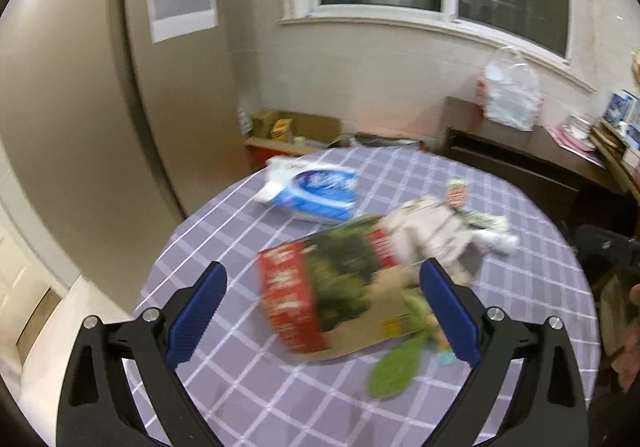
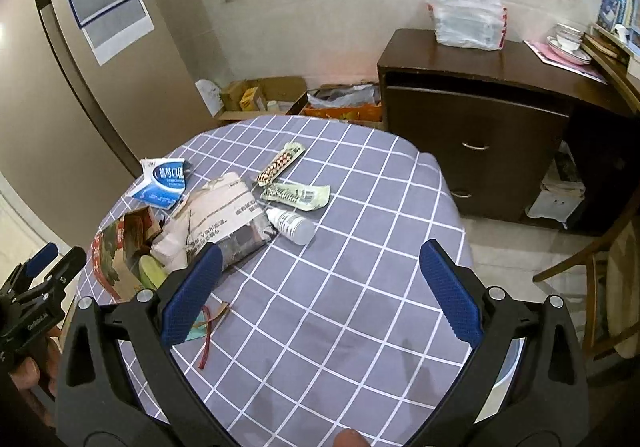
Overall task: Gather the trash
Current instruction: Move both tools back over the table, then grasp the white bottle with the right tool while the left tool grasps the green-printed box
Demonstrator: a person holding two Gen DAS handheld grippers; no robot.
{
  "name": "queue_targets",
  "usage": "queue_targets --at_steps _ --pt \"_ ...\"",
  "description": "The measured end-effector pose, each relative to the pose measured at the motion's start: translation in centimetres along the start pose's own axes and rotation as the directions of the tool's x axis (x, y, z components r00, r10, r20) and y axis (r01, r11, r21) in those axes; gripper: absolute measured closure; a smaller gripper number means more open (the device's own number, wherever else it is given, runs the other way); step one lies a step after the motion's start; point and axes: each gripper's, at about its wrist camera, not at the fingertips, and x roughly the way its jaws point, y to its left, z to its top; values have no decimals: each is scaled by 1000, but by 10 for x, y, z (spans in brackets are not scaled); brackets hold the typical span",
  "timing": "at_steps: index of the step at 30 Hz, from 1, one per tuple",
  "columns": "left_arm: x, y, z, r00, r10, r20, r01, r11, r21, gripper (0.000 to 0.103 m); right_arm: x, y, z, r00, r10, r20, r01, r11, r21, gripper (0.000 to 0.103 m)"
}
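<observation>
Left wrist view: the left gripper hangs spread wide, empty, over a torn red-and-green cardboard box at centre frame on the grey checked tablecloth. Right wrist view: the right gripper is likewise spread and empty, with a small white plastic bottle lying mid-frame above it.

Tablecloth: matt woven cloth, grid-printed. Carton: printed cardboard, brown and raw inside its open flap. Parcel bag: crumpled paper or film; which one cannot be told. Bottle: smooth translucent plastic. Blister strips: glossy foil. Right gripper: ribbed blue pads on matt black plastic with bright metal screws. Cabinet: dark polished wood with metal handles. Sack: thin glossy plastic.
</observation>
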Motion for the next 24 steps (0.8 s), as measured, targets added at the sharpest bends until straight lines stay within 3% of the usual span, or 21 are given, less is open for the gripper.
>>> queue_targets --at_steps 4,10,14,16,18,23,24 --pt "14 24 -9 999 17 -38 -19 999 -31 8 7 2 0 1000 -4 -17 4 1000 -3 6" --pt "43 44 -15 986 -142 -88 130 983 -133 8 15 8 -2 999 -1 -37 1 1000 -10 6" --pt "48 40 -13 964 -263 -45 256 958 -130 10 20 7 -2 999 -17 -49 16 1000 -18 6" --pt "53 34 -9 951 -303 -60 295 948 -118 35 27 5 -1 998 -21 -58 20 1000 -16 6" --pt "57 28 -6 945 -319 -72 310 944 -112 45 41 3 1 996 -33 -82 32 999 -16 6" --pt "51 19 -3 936 -350 -36 347 934 -82 47 74 1 6 993 -23 -119 19 999 -35 6" --pt "49 17 -4 930 -367 -31 364 928 -74 51 83 4 8 992 -19 -125 13 999 -52 6"
